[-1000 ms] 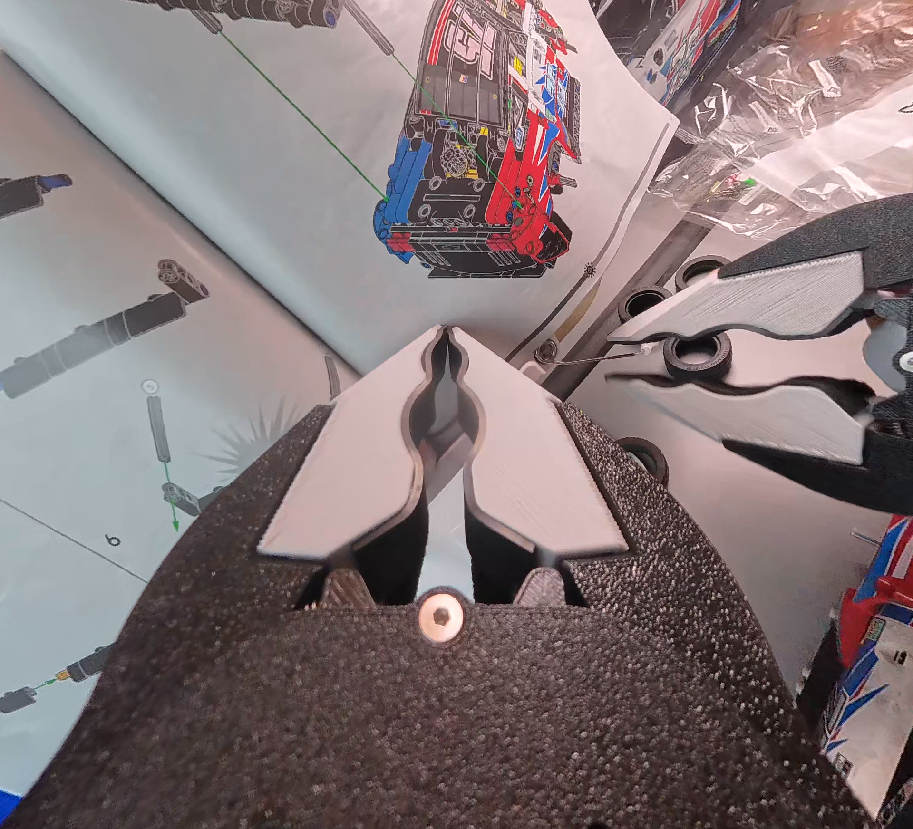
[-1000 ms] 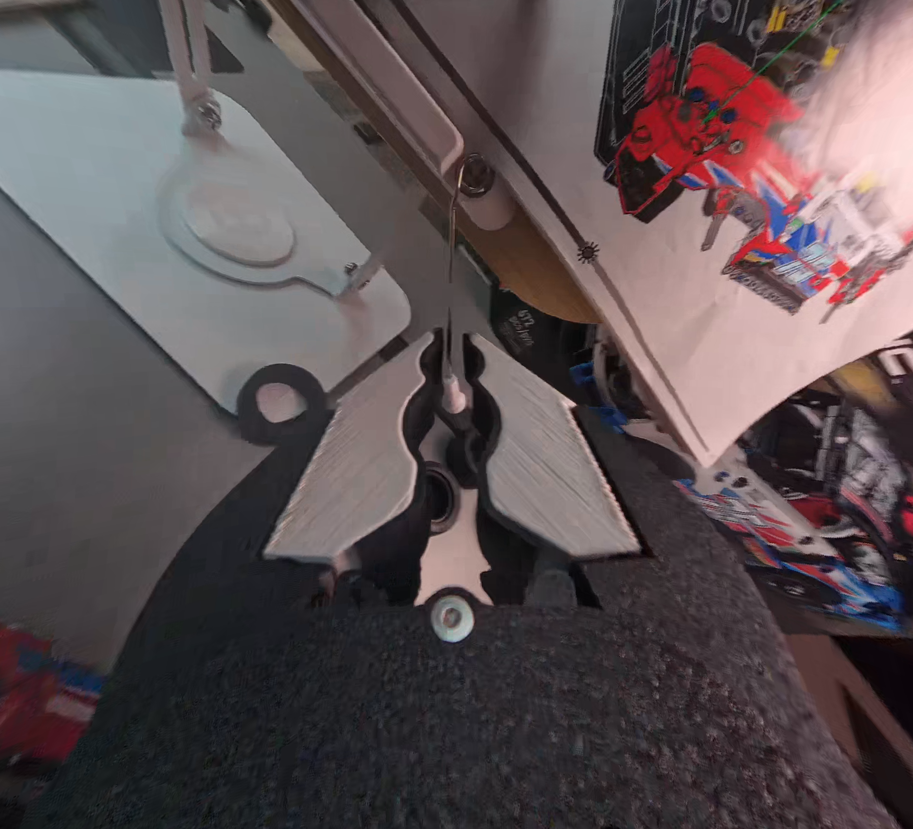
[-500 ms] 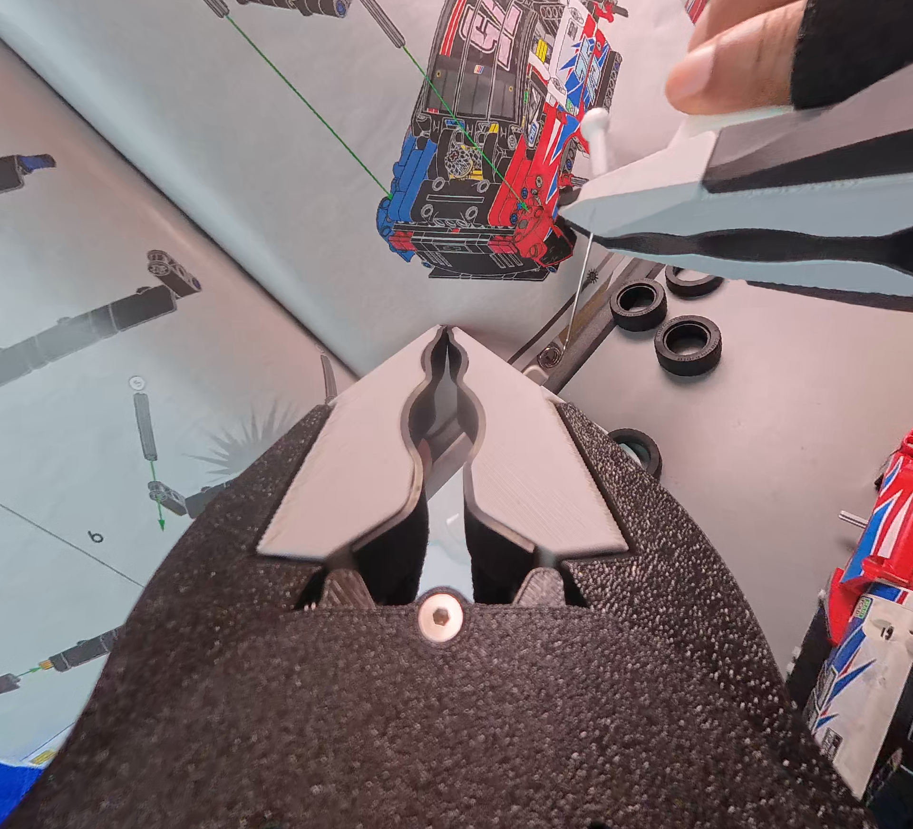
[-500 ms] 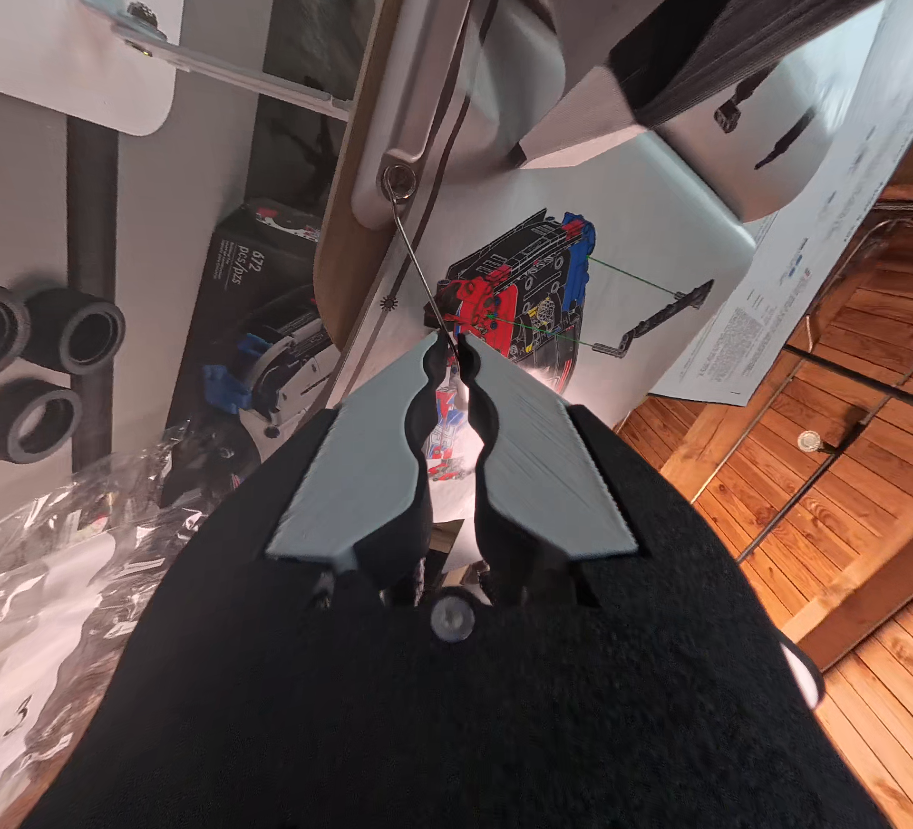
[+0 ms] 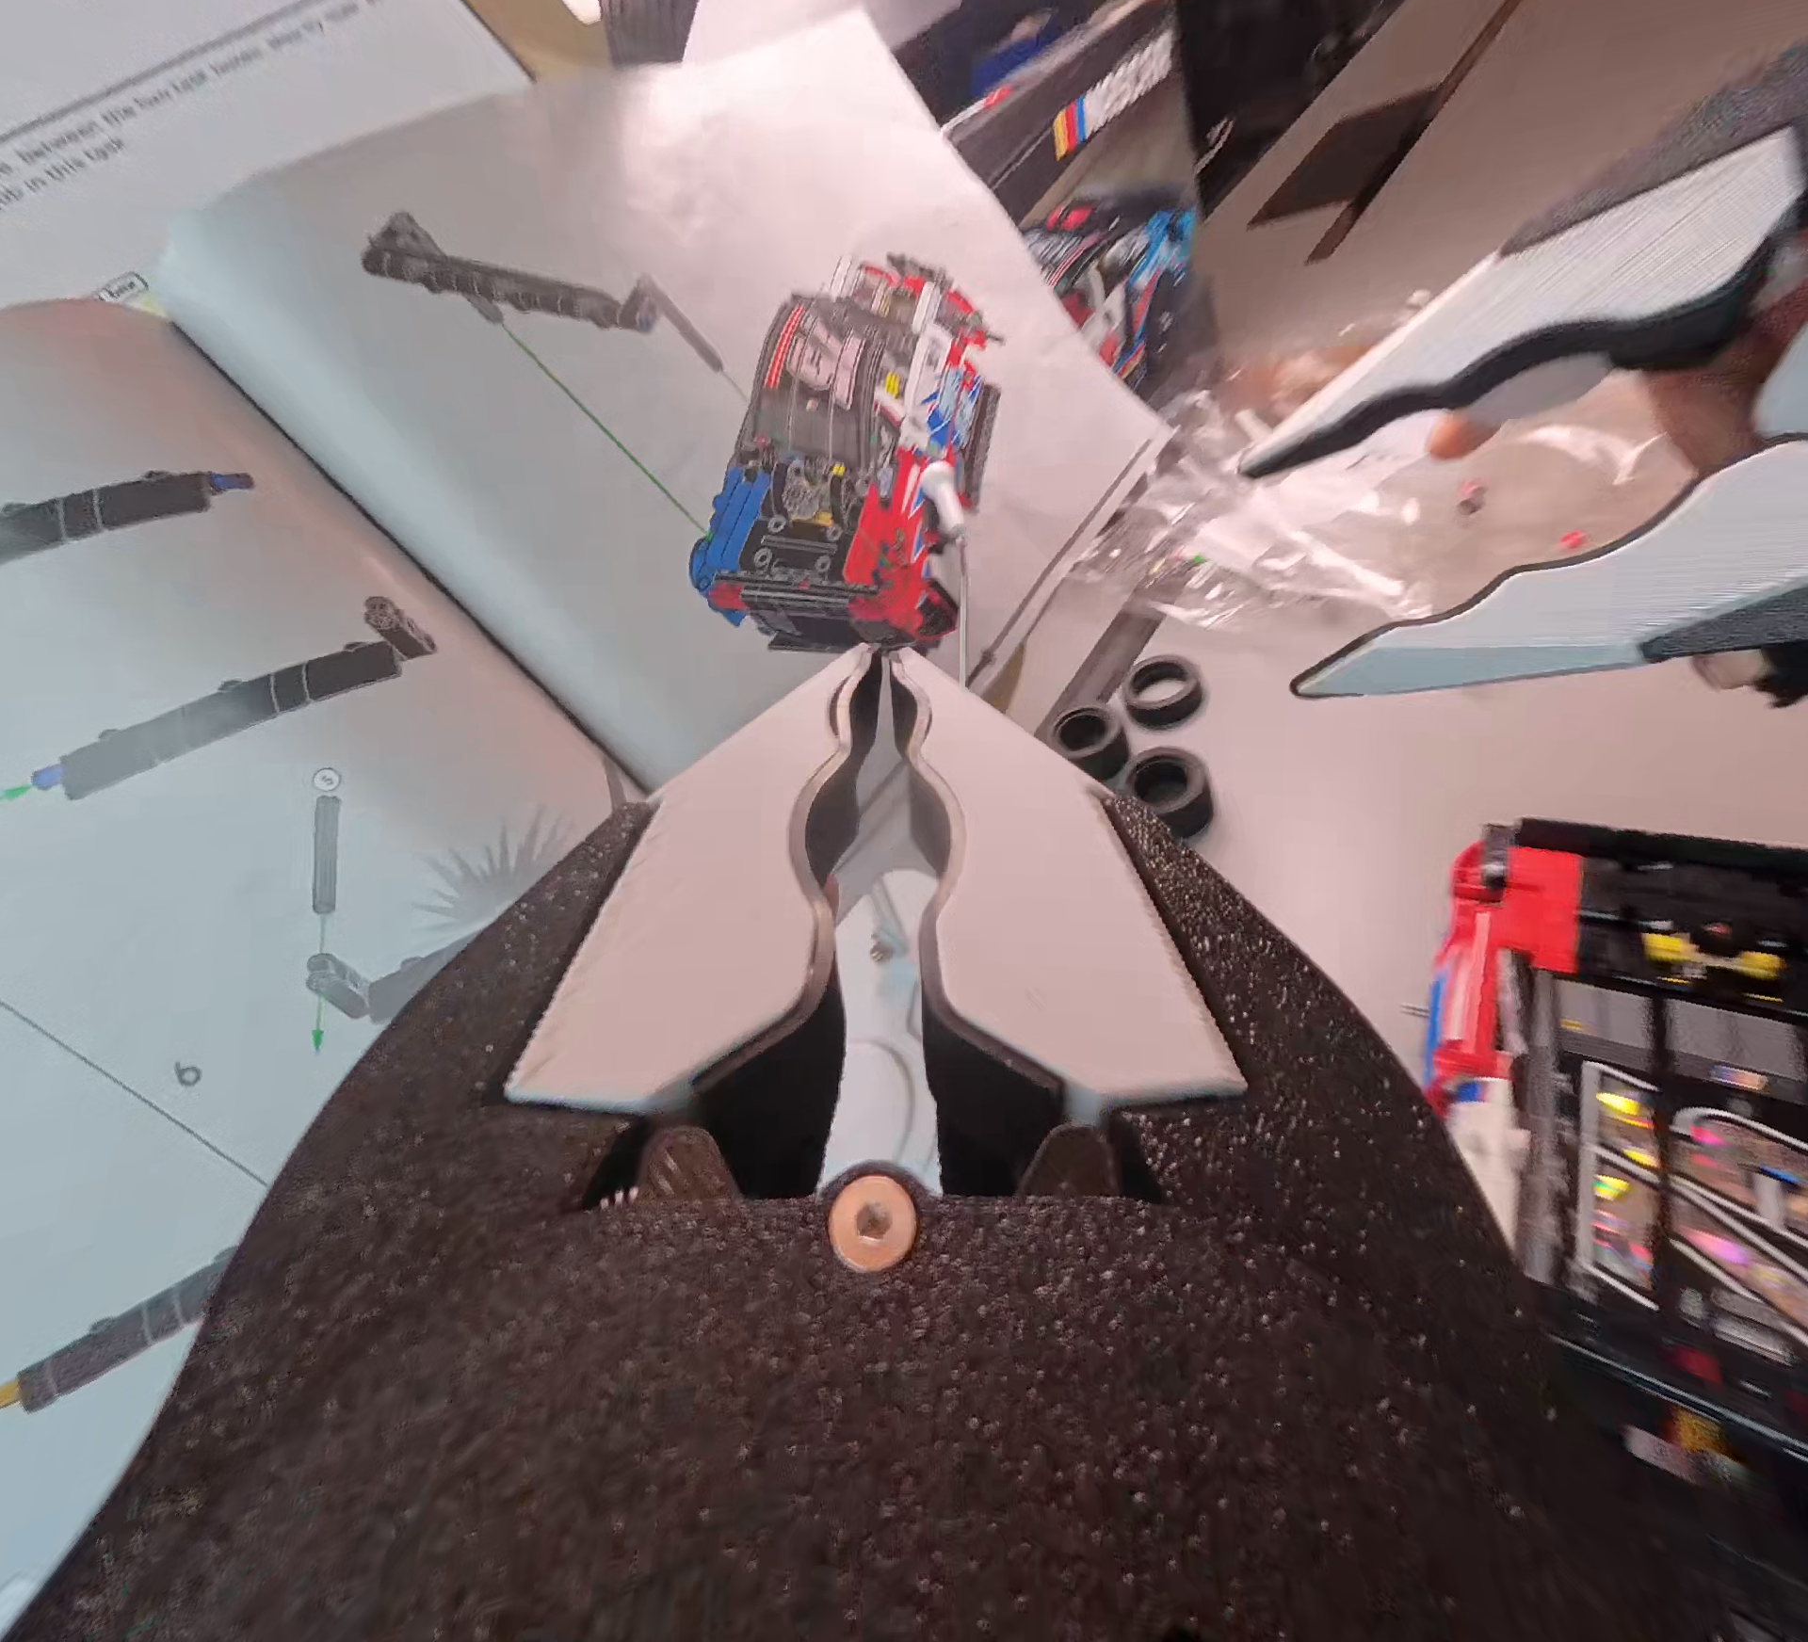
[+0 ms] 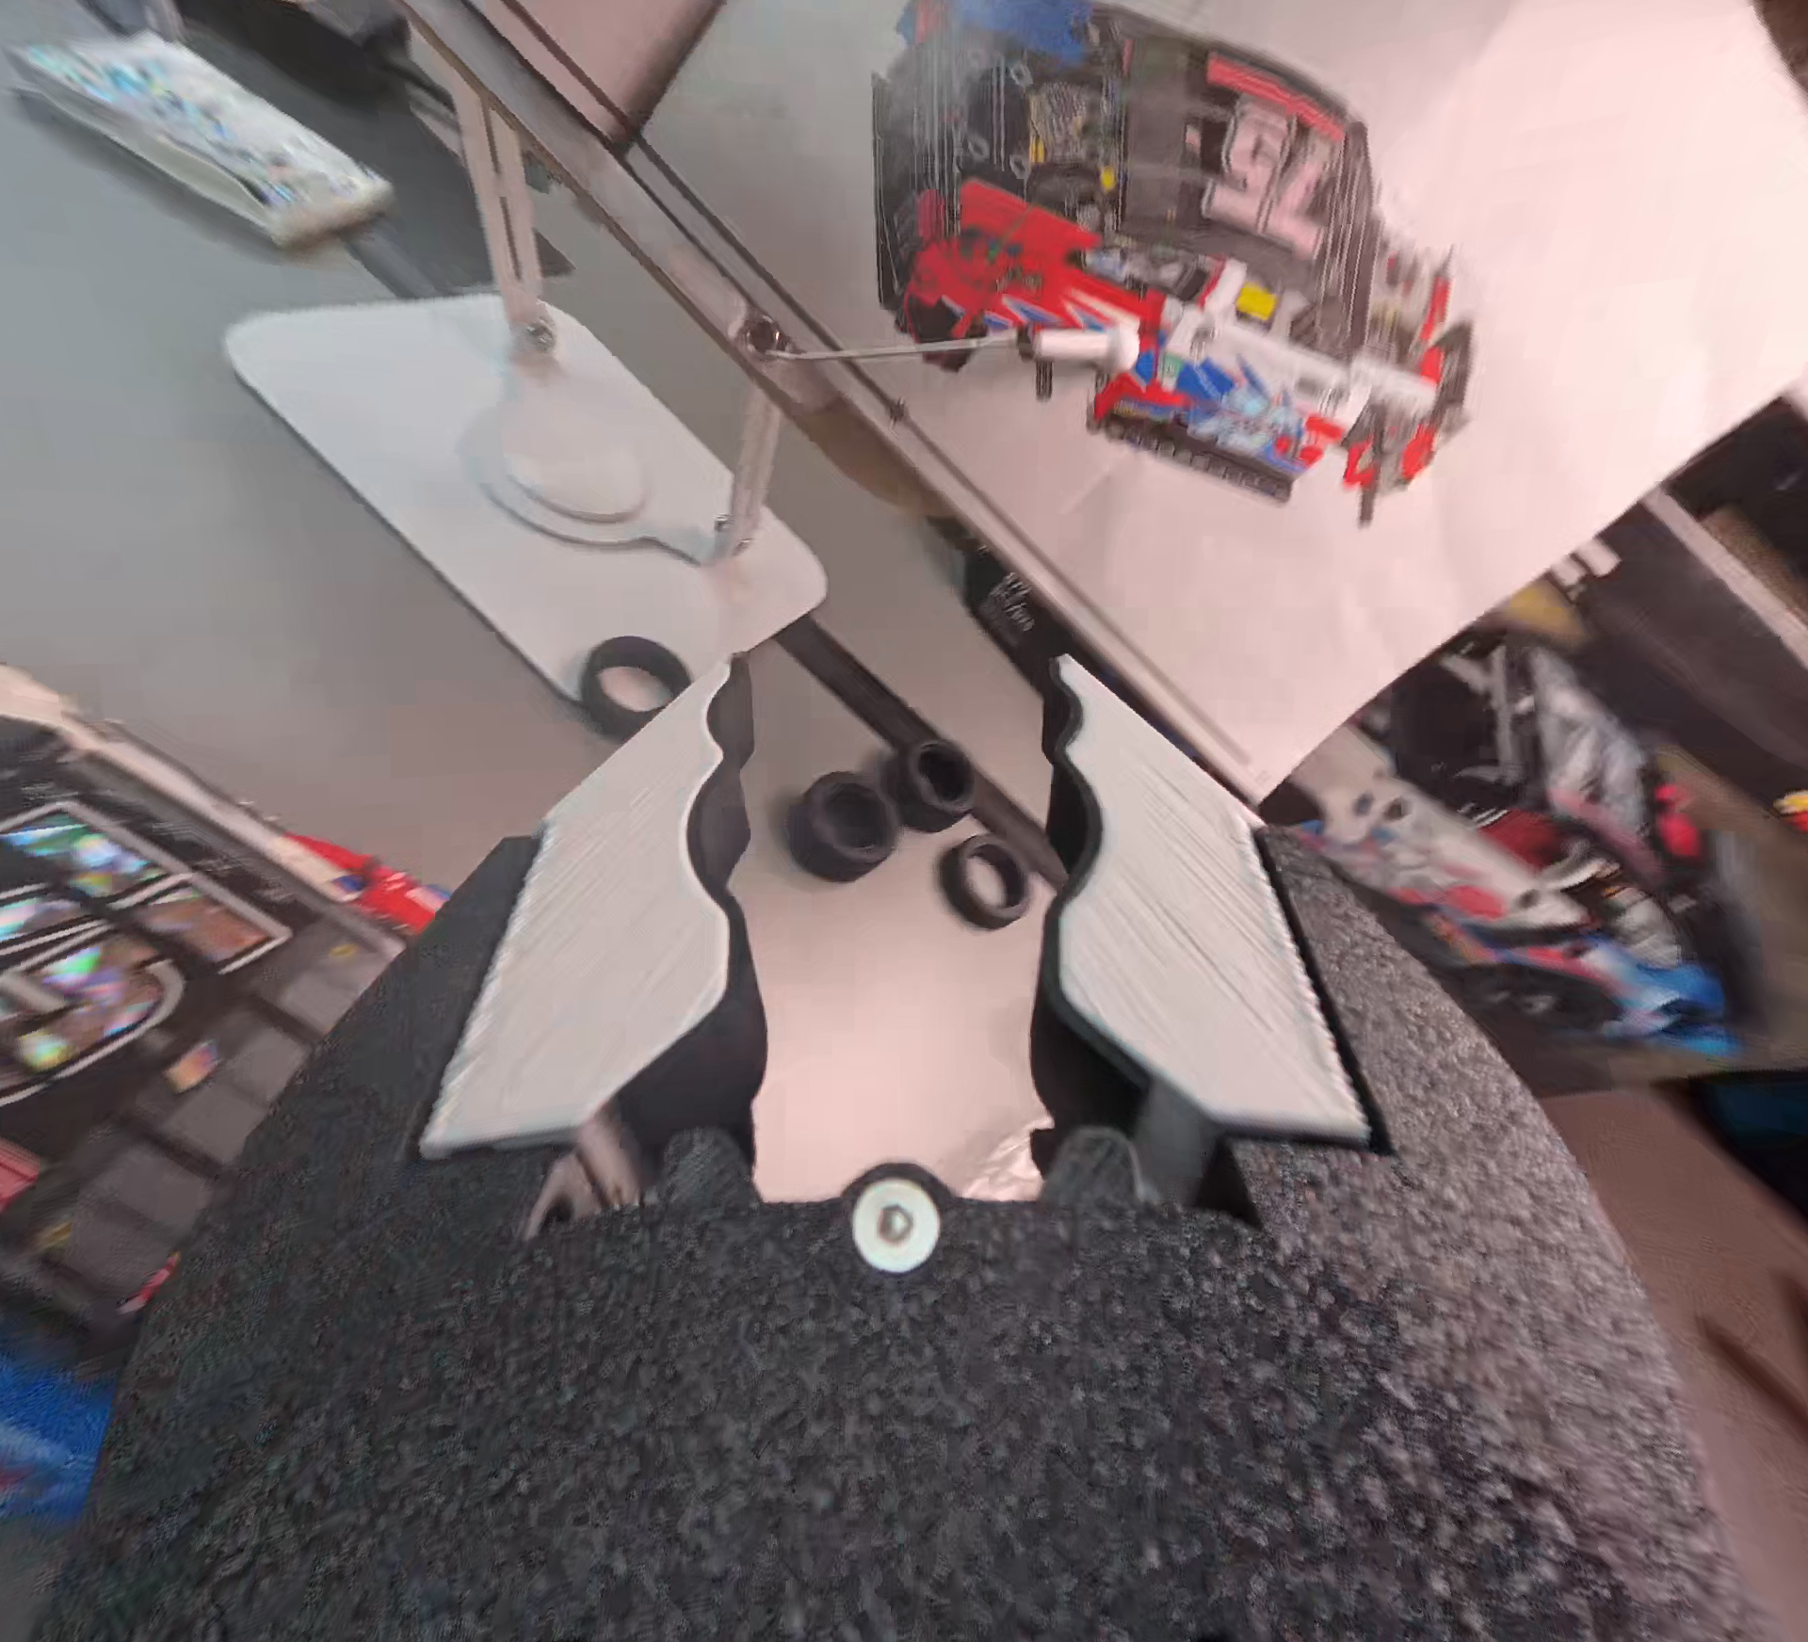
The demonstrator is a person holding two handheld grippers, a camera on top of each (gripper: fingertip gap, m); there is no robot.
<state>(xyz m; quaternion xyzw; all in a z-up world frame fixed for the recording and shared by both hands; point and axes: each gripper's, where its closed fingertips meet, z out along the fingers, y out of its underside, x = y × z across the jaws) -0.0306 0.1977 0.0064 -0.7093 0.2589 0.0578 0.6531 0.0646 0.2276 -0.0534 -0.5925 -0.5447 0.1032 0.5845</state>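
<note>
Left gripper (image 5: 878,666) closed — right gripper (image 6: 890,685) agape above tyres (image 6: 905,822)

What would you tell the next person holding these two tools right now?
Left tool: shut, tips at the lower edge of the open grey instruction booklet; nothing visibly gripped.
Right tool: open, empty, pointing at three small black rubber tyres on the grey table.
The thin wire page clip with a white tip lies across the car-picture page.
A fourth tyre sits at the white stand base.
The red-and-black brick car sits to the right, with clear plastic bags beyond.
</note>
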